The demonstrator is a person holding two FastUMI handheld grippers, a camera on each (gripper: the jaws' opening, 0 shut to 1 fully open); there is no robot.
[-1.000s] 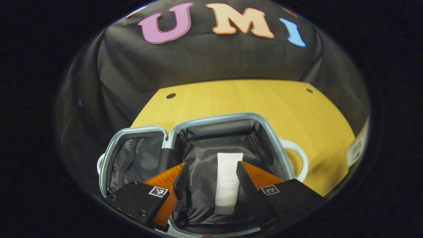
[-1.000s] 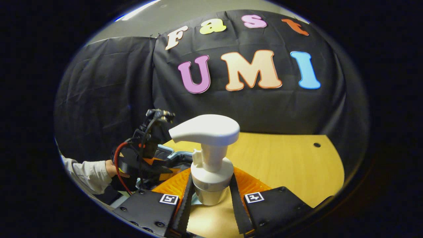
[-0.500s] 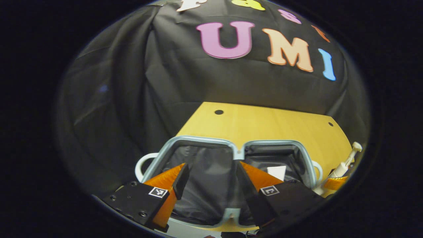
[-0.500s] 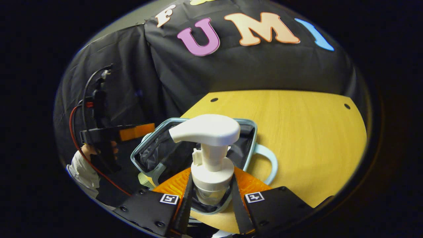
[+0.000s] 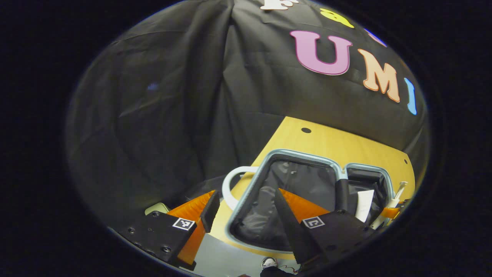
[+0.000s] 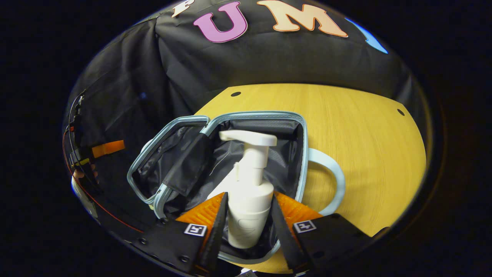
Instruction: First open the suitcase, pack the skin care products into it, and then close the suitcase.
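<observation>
Right claw (image 6: 246, 227) grips an unlabelled pump bottle (image 6: 248, 200) over the open suitcase (image 6: 303, 154); left claw (image 5: 246, 207) released, nothing readable

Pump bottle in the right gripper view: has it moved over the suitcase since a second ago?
Yes. The pump bottle, held in the right claw, was above bare table beside the suitcase; now it sits low inside the suitcase's open right half.
</observation>
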